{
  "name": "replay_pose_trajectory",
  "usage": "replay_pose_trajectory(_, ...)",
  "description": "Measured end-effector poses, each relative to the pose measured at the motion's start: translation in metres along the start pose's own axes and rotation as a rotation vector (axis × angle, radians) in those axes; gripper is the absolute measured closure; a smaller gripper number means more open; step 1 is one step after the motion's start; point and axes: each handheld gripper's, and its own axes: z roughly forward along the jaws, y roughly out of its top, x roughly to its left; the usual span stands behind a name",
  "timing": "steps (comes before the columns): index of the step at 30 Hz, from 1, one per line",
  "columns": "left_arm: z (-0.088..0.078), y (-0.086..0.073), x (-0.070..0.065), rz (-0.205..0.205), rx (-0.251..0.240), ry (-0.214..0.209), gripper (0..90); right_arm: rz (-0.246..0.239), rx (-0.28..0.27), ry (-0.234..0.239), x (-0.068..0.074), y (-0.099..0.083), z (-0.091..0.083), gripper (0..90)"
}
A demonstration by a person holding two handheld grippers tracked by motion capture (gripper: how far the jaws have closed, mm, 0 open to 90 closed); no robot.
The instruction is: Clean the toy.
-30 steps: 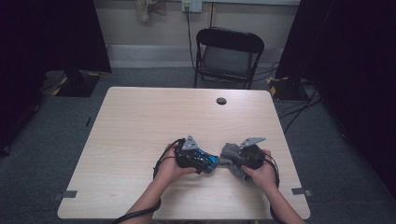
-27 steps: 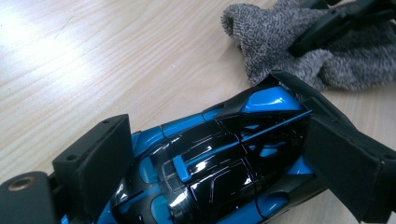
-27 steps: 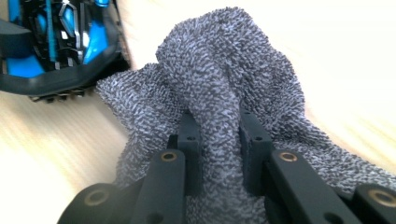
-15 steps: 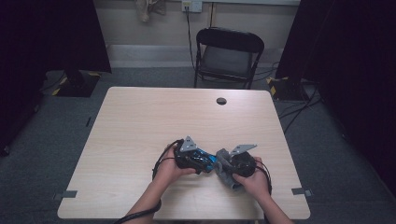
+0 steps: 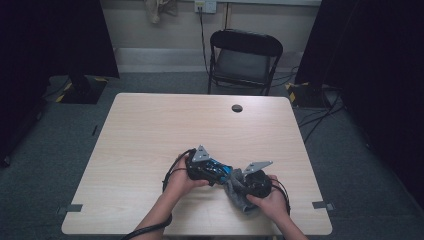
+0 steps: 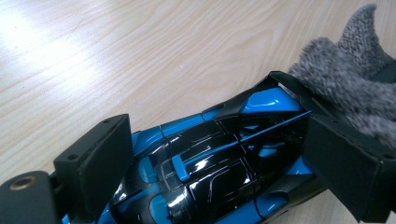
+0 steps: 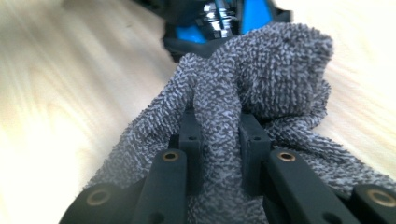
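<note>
Toy car (image 6: 219, 158), a glossy black and blue model, lies lengthwise between the jaws of the left gripper (image 6: 219, 158). In the left gripper view one black pad stands at each flank of the body and both look pressed against it, so this gripper has the car clamped at a fairly wide opening, low over the wooden table (image 5: 150, 130). In the high view the left gripper (image 5: 212, 170) holds it near the table's front edge, with the car's far end pointing toward the right gripper (image 5: 250, 182).

That right gripper (image 7: 218, 135) has its jaws drawn almost together on a fold of grey terry cloth (image 7: 261, 79), which bunches up beyond the fingertips and drapes back over both jaws. Just past the cloth's leading bulge, the car's blue and chrome end (image 7: 219, 11) sits touching or very nearly touching the fabric; the blur there keeps me from saying which. In the left gripper view the same cloth (image 6: 345, 74) crowds the car's end, right beside the far pad.

As a judgement, the work in hand is wiping the car with the cloth. The groundwork looks done: car secured, cloth gripped, the two brought together. How much of the body is already wiped I cannot tell, since the paint shines everywhere. Left to do, probably: passes along the roof and flanks, then setting both things down.
</note>
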Motion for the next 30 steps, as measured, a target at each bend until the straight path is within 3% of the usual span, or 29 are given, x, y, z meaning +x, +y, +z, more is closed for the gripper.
replay_pose_trajectory(15, 0.001, 0.000, 0.000, 0.000, -0.002, 0.000, 8.5, -0.020, 0.006, 0.043, 0.014, 0.002, 0.004, 75.8)
replay_pose_trajectory(22, 0.000, 0.000, 0.001, -0.002, -0.003, 0.001, 8.4, -0.037, 0.009, 0.091, 0.022, 0.004, 0.006, 76.2)
replay_pose_trajectory(26, 0.000, 0.000, 0.001, -0.002, -0.004, 0.000, 8.5, -0.038, 0.010, 0.120, 0.023, 0.002, 0.003, 76.2)
replay_pose_trajectory(30, 0.000, -0.001, 0.002, -0.002, -0.007, -0.002, 8.5, -0.026, -0.007, 0.112, 0.017, 0.001, -0.008, 76.5)
